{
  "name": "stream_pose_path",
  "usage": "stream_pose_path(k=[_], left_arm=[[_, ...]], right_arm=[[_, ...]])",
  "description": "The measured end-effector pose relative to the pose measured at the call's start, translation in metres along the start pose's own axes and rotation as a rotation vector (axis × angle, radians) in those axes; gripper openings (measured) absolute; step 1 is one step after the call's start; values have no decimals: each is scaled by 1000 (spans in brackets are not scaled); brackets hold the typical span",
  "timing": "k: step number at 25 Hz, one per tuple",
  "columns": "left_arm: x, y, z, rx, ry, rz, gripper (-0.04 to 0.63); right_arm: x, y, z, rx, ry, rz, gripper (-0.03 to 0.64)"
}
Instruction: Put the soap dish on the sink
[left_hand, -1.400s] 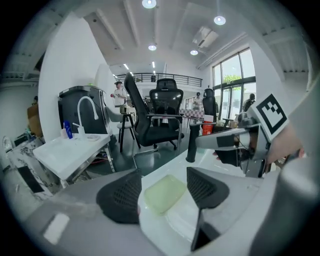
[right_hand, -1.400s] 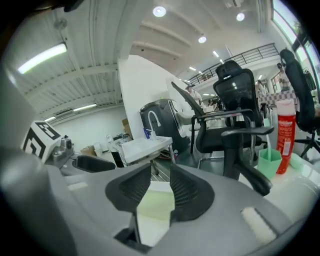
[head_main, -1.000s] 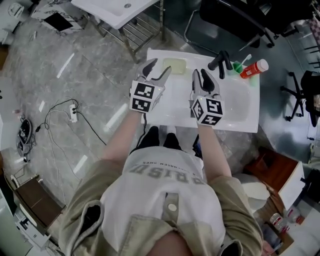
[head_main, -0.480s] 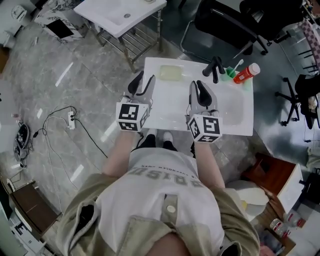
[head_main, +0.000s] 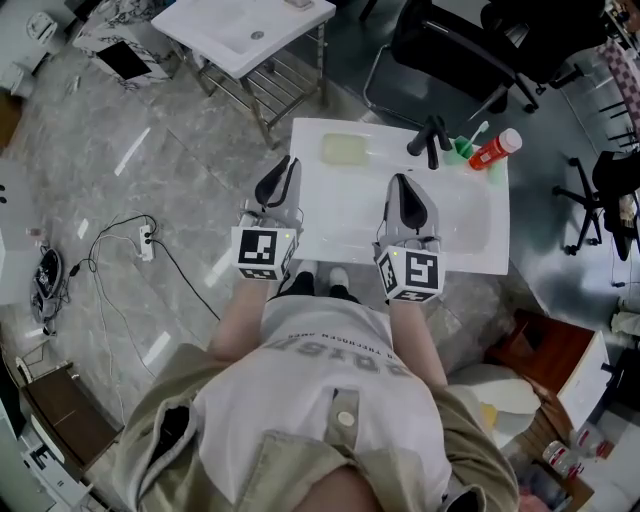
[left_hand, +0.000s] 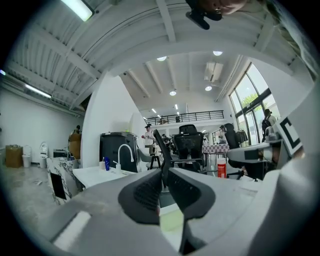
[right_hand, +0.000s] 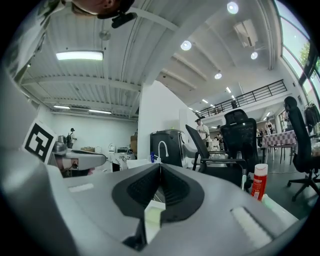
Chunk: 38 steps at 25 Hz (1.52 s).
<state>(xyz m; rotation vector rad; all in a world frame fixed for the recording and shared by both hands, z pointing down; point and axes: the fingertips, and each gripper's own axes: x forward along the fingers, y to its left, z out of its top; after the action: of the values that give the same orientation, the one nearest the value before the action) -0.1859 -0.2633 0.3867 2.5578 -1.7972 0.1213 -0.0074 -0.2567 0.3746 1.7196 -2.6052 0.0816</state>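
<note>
The pale green soap dish (head_main: 347, 150) lies on the white sink (head_main: 460, 240), in its far left corner. My left gripper (head_main: 285, 165) hovers at the sink's left edge, nearer to me than the dish. Its jaws have just been closing and the tips meet with nothing between them. My right gripper (head_main: 402, 182) is over the middle of the sink, shut and empty. In the left gripper view the dish (left_hand: 170, 220) shows below the joined tips (left_hand: 163, 172). The right gripper view shows the dish (right_hand: 152, 217) below its gripper's tips (right_hand: 160, 167).
A black faucet (head_main: 432, 135), a green cup with a toothbrush (head_main: 465, 147) and a red bottle (head_main: 505, 143) stand along the sink's far edge. A second white sink on a metal stand (head_main: 245, 25) and a black office chair (head_main: 470, 45) are beyond. Cables (head_main: 120, 230) lie on the floor at left.
Both grippers have drawn back from the dish toward me and risen, and their jaws have gone from open to shut. The soap dish has stayed in place on the sink.
</note>
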Motion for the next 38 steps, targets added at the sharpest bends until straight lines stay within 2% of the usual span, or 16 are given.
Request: stream_pose_path(k=[5, 18, 24, 32, 38], left_arm=[[-2, -1, 5, 51, -28, 5, 12], [-7, -4, 49, 33, -165, 34, 8], [-10, -4, 64, 52, -216, 34, 8], [-16, 0, 70, 64, -233, 43, 8], [-17, 2, 67, 61, -220, 53, 8]], right_arm=[[-2, 0, 4, -19, -14, -4, 6], [-13, 0, 34, -66, -149, -24, 6], [-16, 0, 46, -82, -204, -44, 5], [-19, 6, 62, -97, -248, -46, 5], [-14, 4, 57, -108, -213, -49, 2]])
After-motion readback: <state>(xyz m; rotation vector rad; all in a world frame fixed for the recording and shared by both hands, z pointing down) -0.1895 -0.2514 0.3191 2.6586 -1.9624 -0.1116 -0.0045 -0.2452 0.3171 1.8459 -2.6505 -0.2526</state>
